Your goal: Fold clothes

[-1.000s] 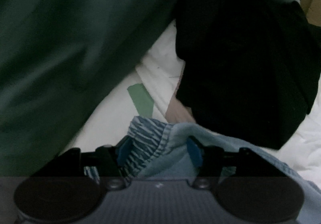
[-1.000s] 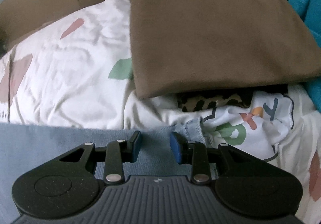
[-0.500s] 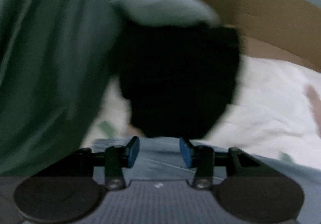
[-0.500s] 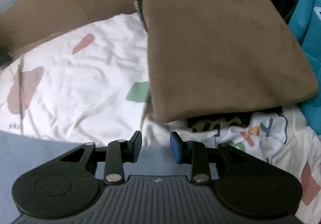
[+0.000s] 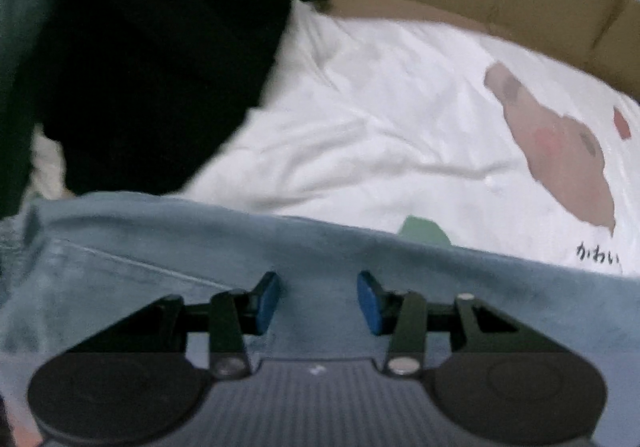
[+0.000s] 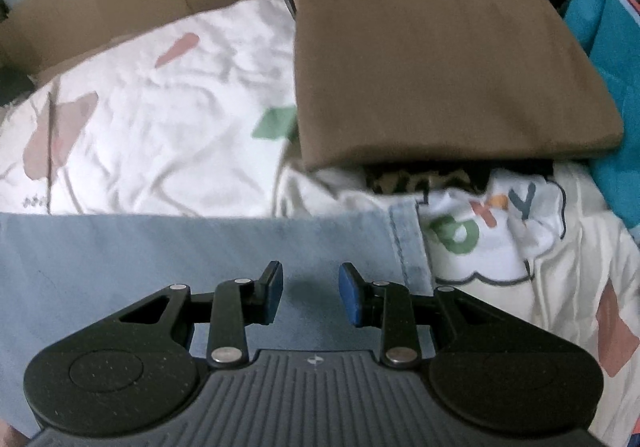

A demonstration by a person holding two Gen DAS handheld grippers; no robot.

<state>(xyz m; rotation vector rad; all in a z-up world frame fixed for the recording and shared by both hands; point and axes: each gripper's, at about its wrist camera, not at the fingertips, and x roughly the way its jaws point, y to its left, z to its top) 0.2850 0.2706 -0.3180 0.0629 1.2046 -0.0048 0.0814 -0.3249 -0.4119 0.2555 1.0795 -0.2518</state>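
Blue jeans (image 6: pixel 160 259) lie lengthwise across both views, hem rightward, under each released hand-held gripper (image 5: pixel 318 301) (image 6: pixel 310 297).

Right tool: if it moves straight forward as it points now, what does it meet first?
Probably the folded brown fabric stack; the right tool hovers open over light blue denim, with white printed bedding between. Depth is unclear.
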